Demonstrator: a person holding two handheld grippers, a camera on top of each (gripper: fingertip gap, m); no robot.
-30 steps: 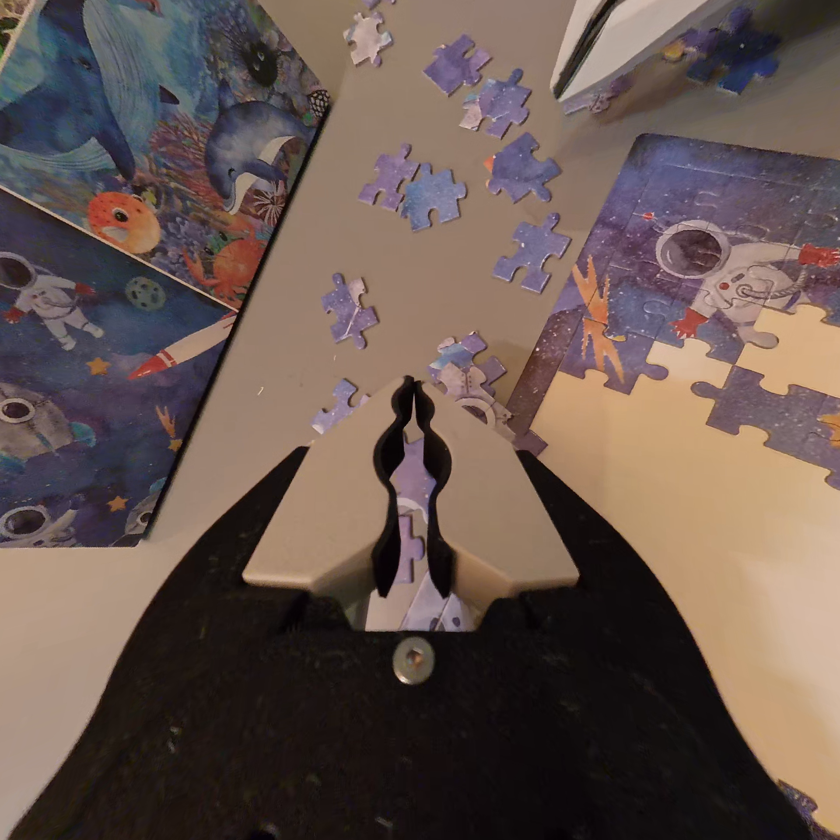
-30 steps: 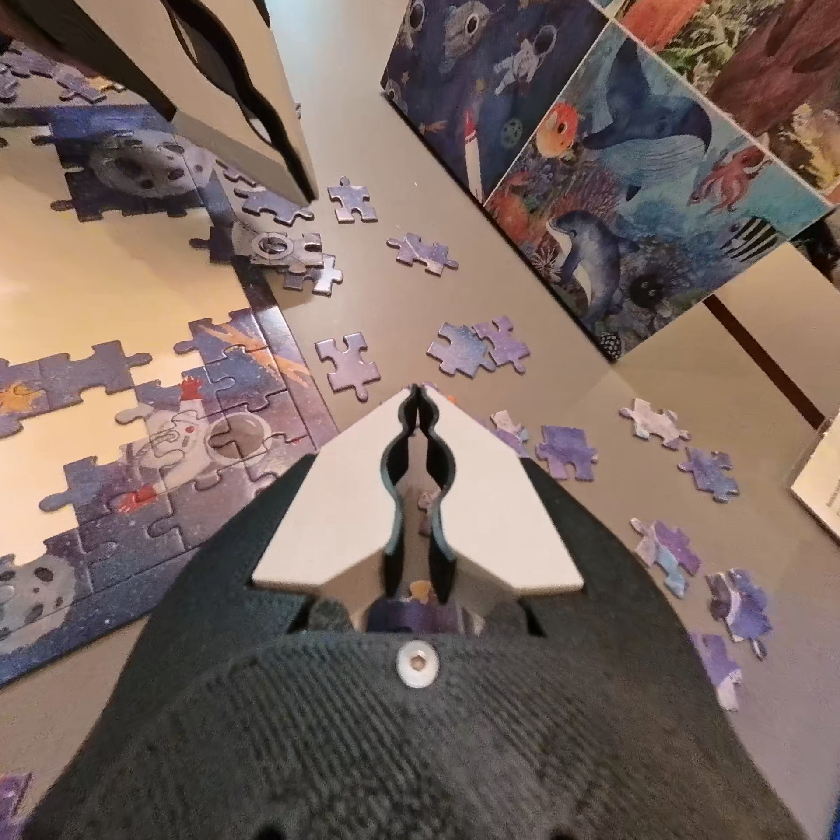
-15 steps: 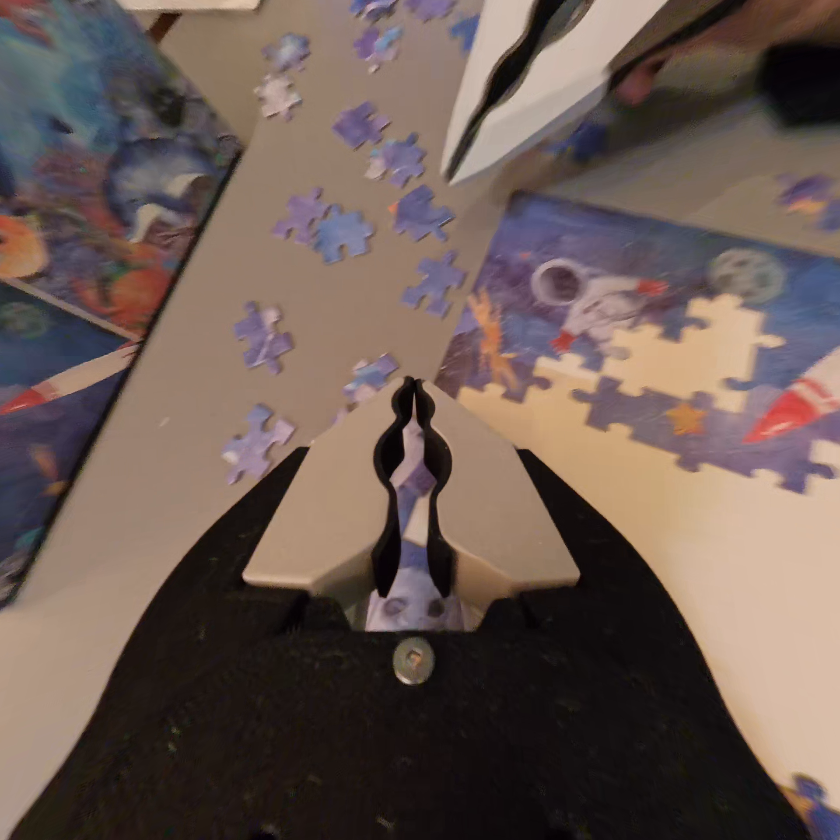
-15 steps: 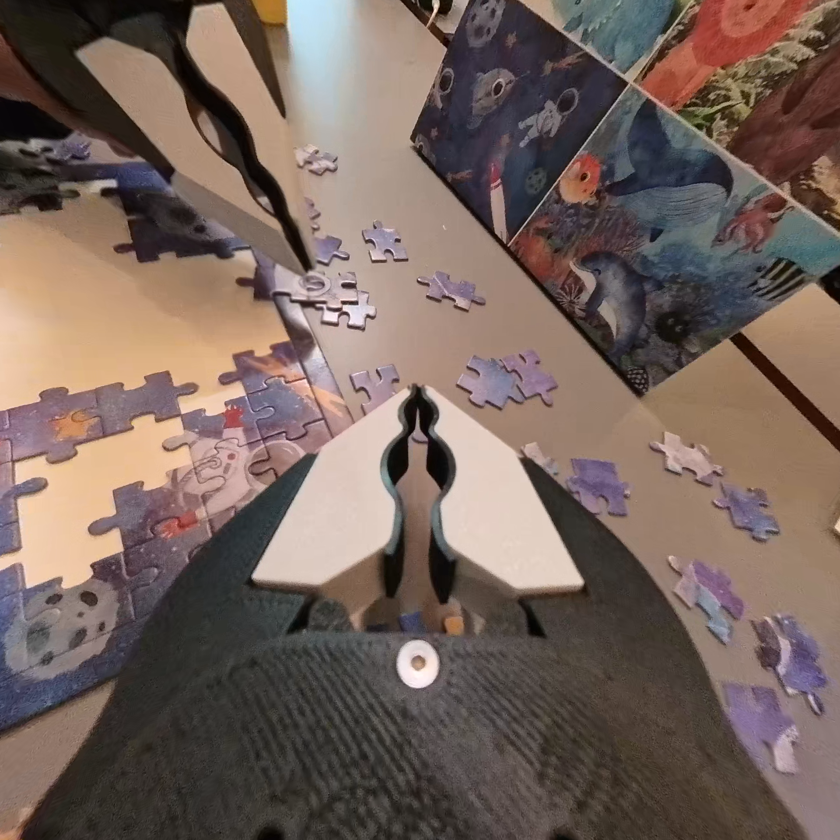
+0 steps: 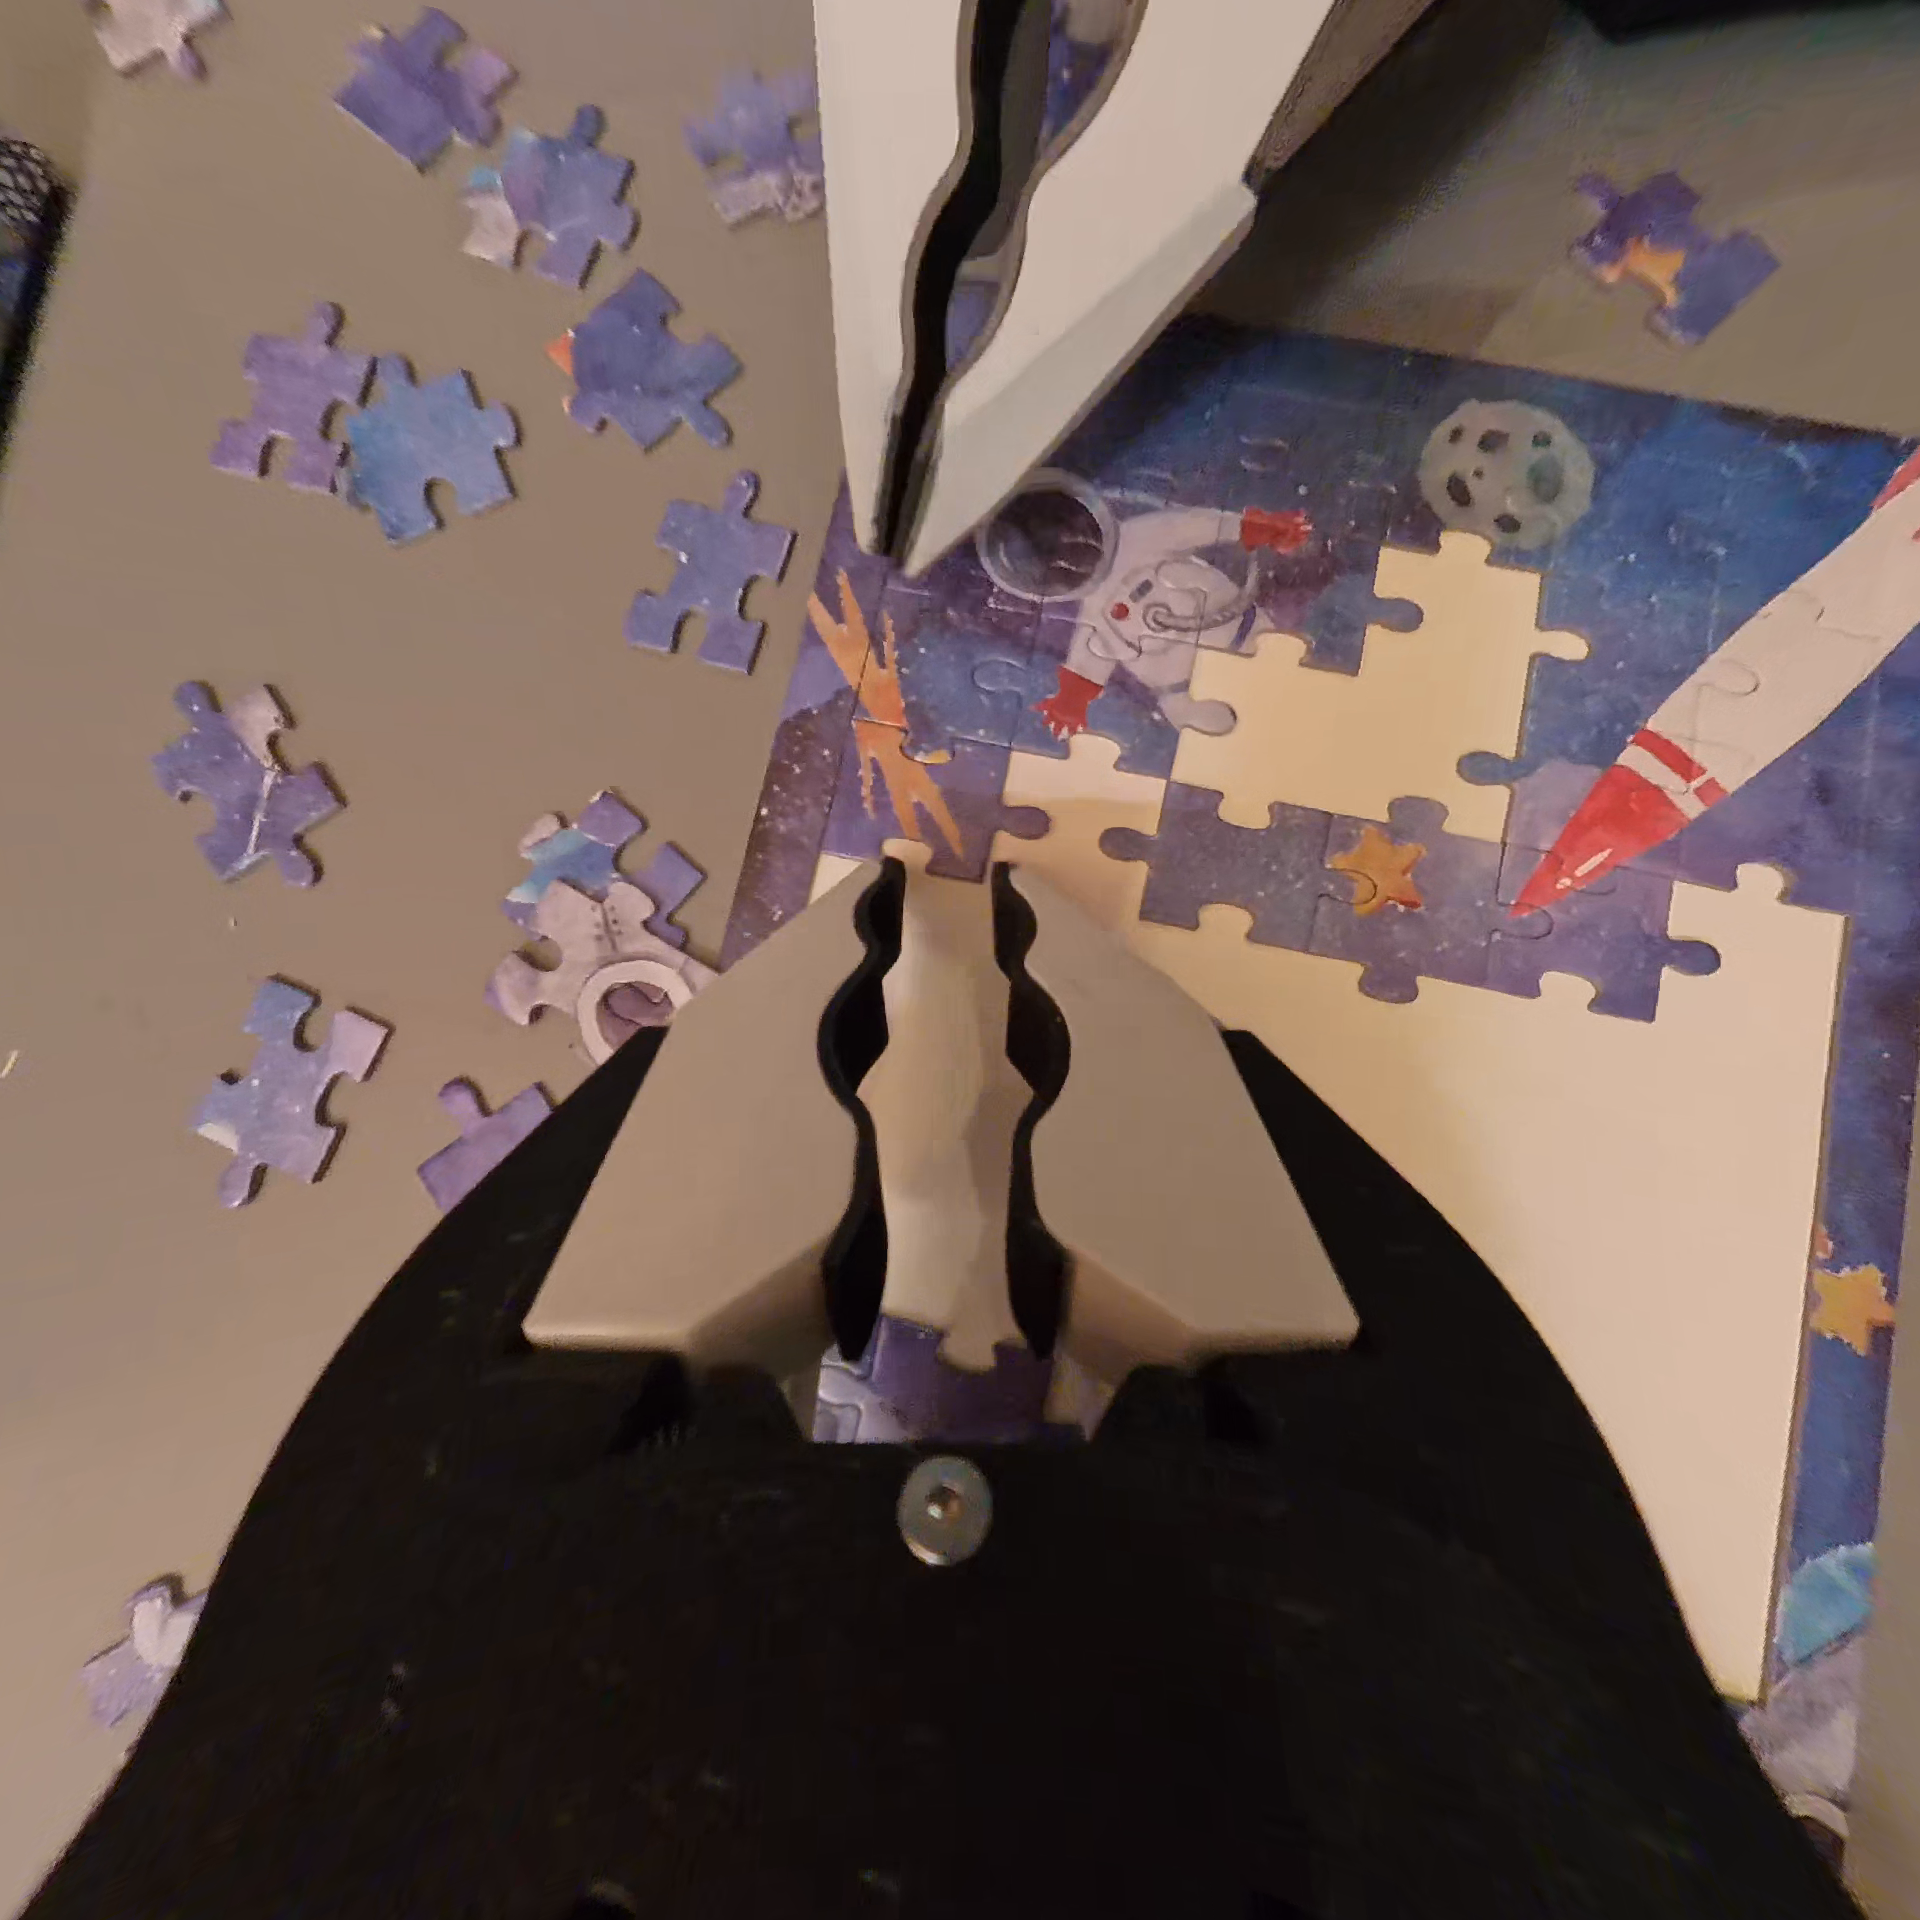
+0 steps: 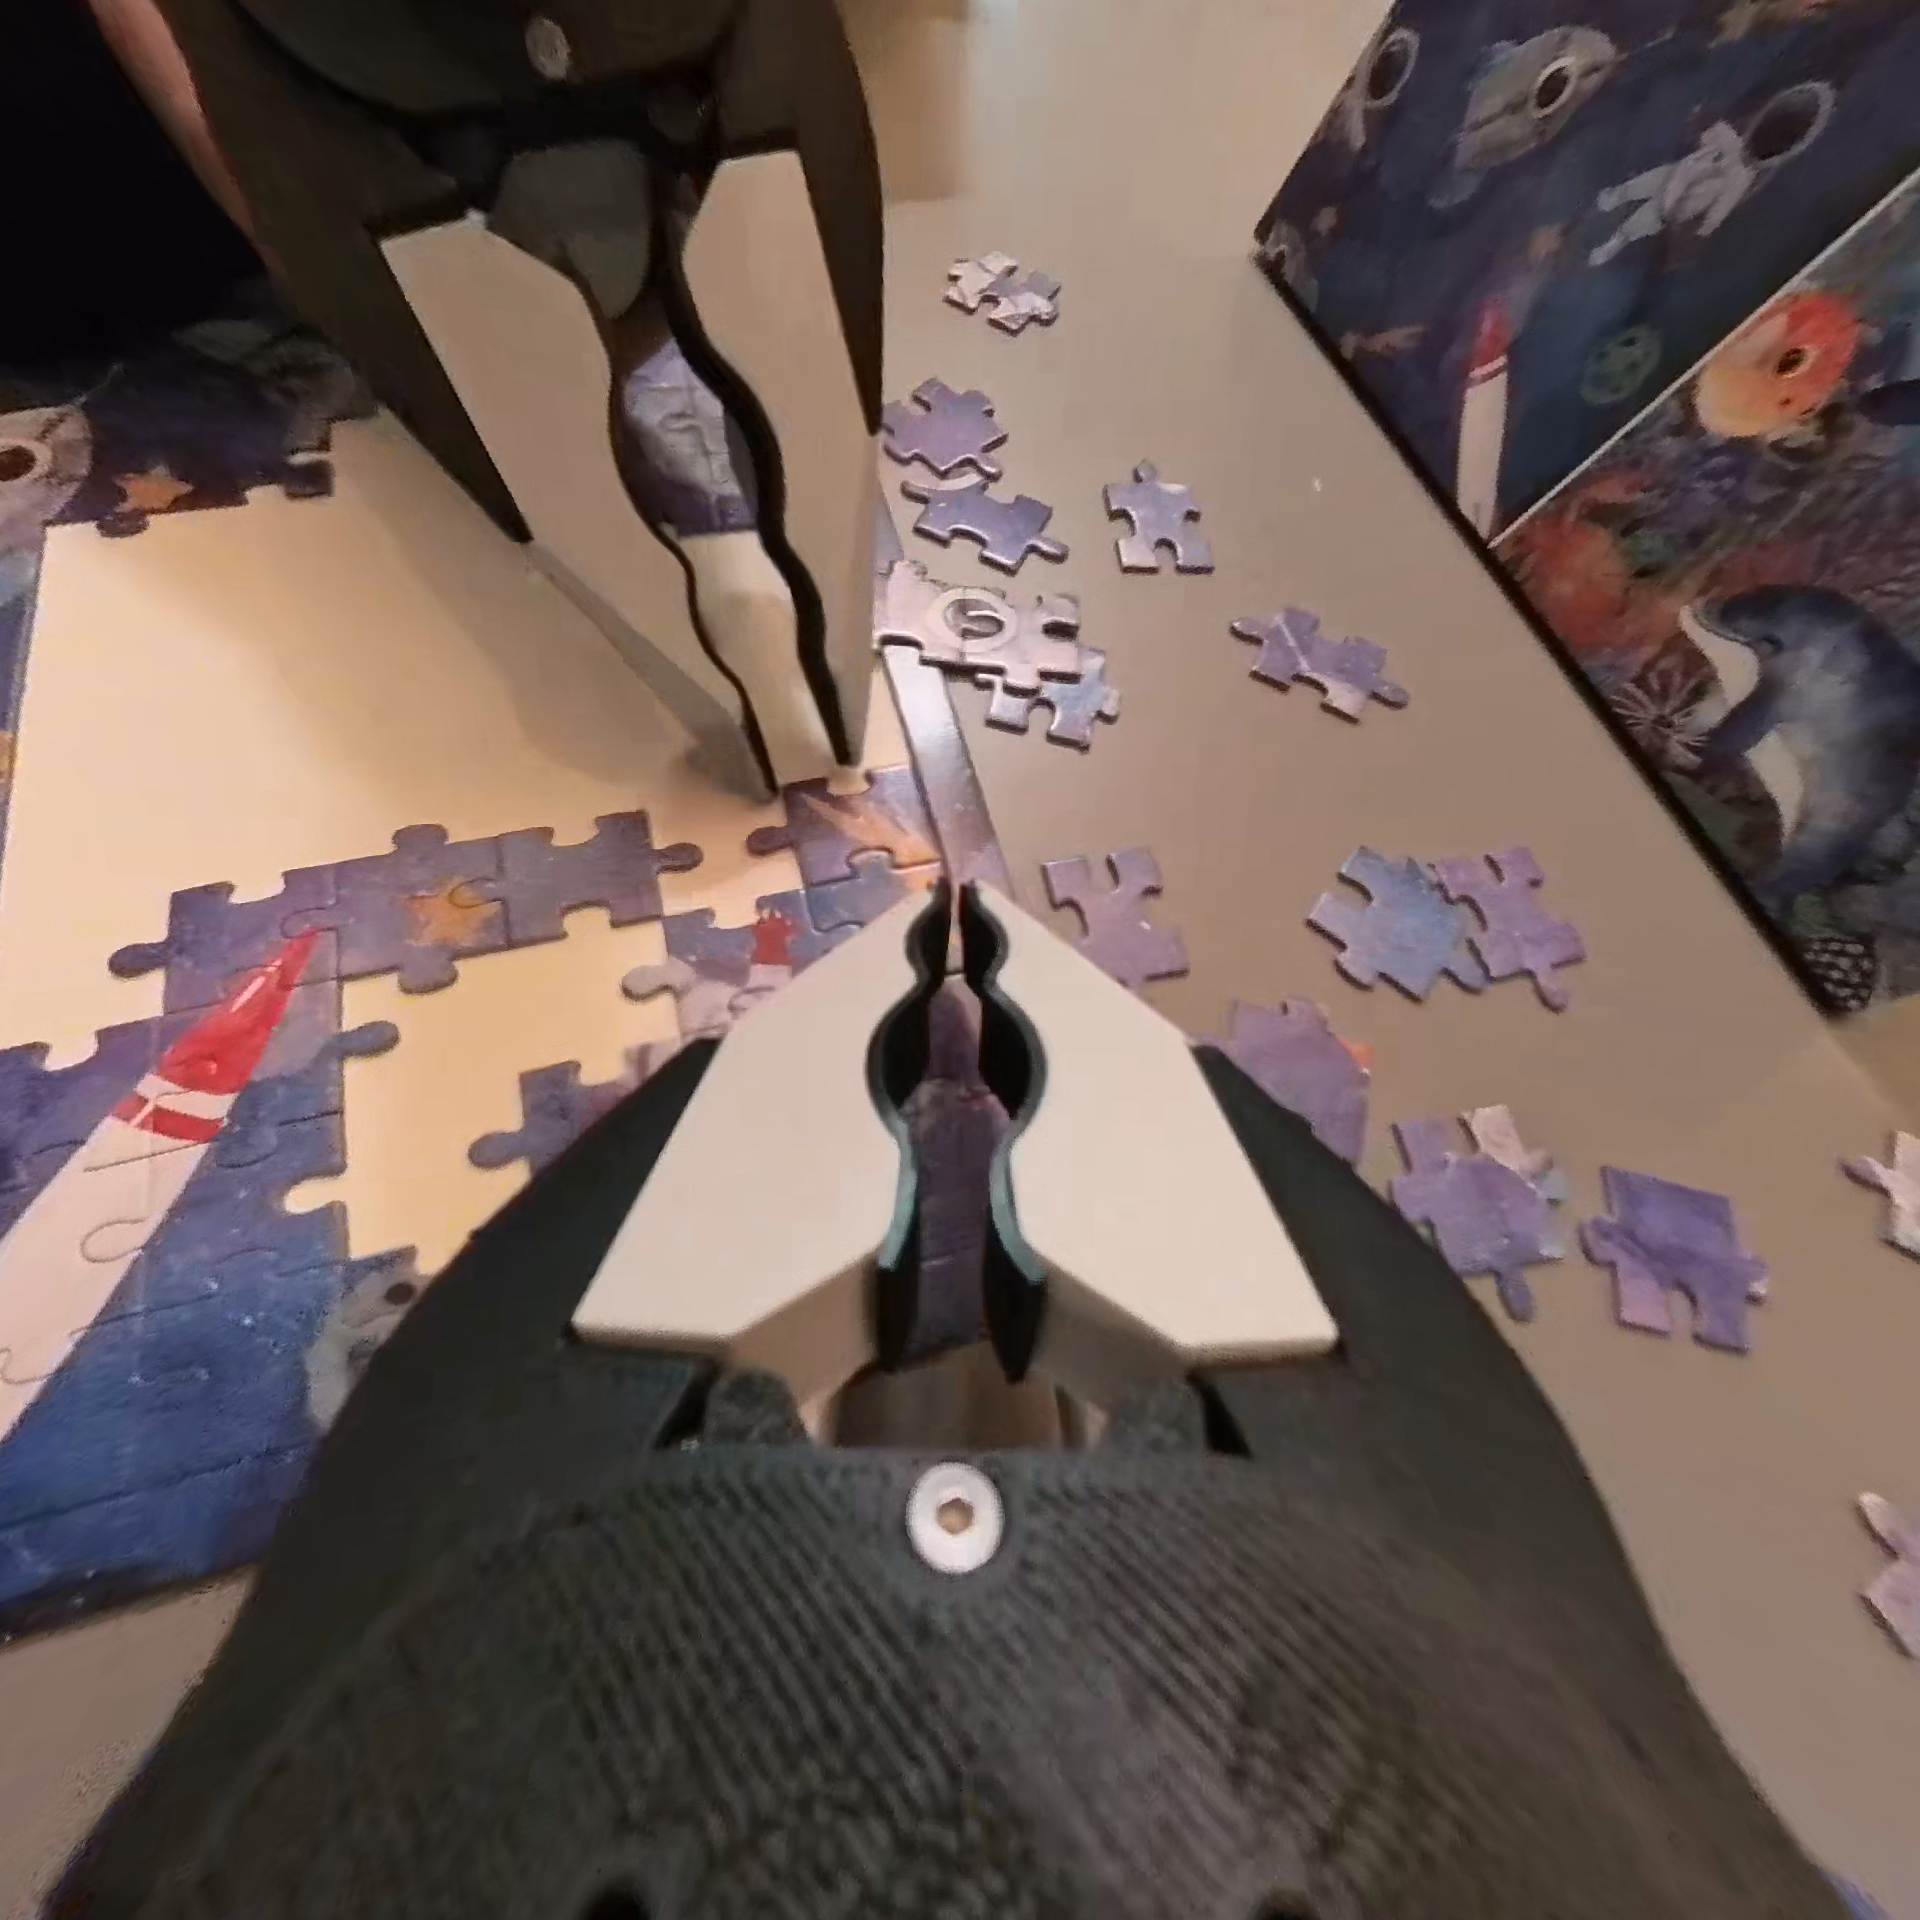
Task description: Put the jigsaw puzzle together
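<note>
Left gripper spread, empty, tips at placed comet piece in tray; right gripper pressed together, empty.

Comet piece dead ahead of left tips, at tray's left border. Right tips just beyond it, on same border. Tray holds part-built space puzzle, bare cream gaps; loose pieces on table, left of tray.

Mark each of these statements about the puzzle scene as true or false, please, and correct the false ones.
1. The left gripper has its fingers apart. True.
2. The right gripper is wide open. False: its tips are together.
3. The puzzle board is fully filled. False: cream gaps remain.
4. Loose pieces lie on the grey table beside the board. True.
5. The rocket has a green tip. False: it is red.
</note>
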